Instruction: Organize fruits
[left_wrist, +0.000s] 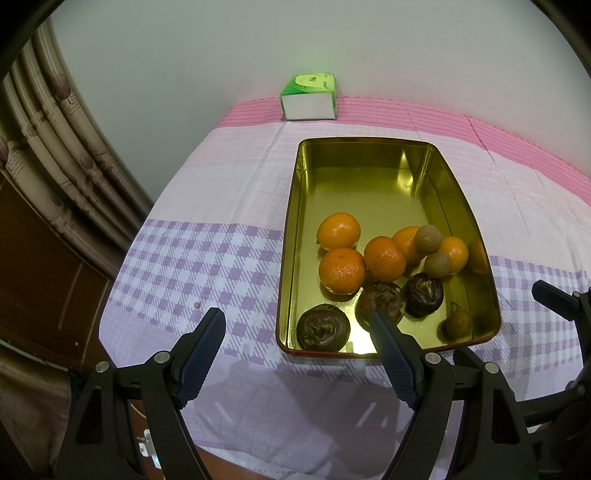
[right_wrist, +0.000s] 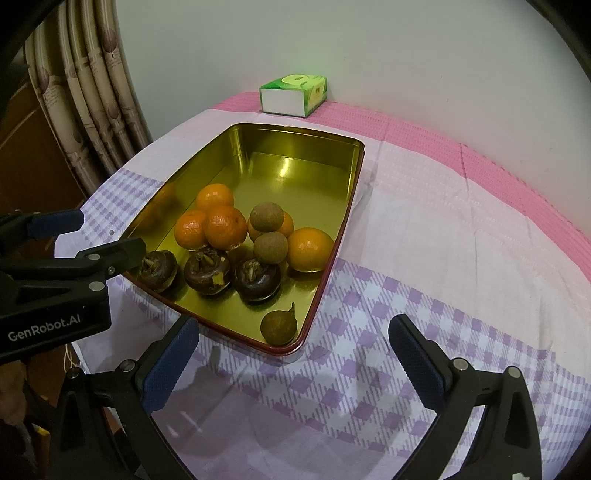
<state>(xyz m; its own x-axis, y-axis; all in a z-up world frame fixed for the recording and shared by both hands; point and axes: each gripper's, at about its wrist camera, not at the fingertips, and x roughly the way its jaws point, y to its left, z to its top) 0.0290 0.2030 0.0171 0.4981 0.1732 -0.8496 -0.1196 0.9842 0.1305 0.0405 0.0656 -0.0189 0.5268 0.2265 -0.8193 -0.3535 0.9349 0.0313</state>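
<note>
Left wrist view, both tongs (left_wrist: 295, 317) (right_wrist: 293, 332) wide and empty, fruit in gold tin (left_wrist: 291, 229).

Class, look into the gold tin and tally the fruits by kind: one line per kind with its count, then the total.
Orange tangerines: 5
Dark brown water chestnuts: 3
Small tan round longans: 3
Total in the gold tin: 11

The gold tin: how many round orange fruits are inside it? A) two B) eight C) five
C: the gold tin holds five oranges, bunched together with three dark brown fruits and three small tan ones.
</note>
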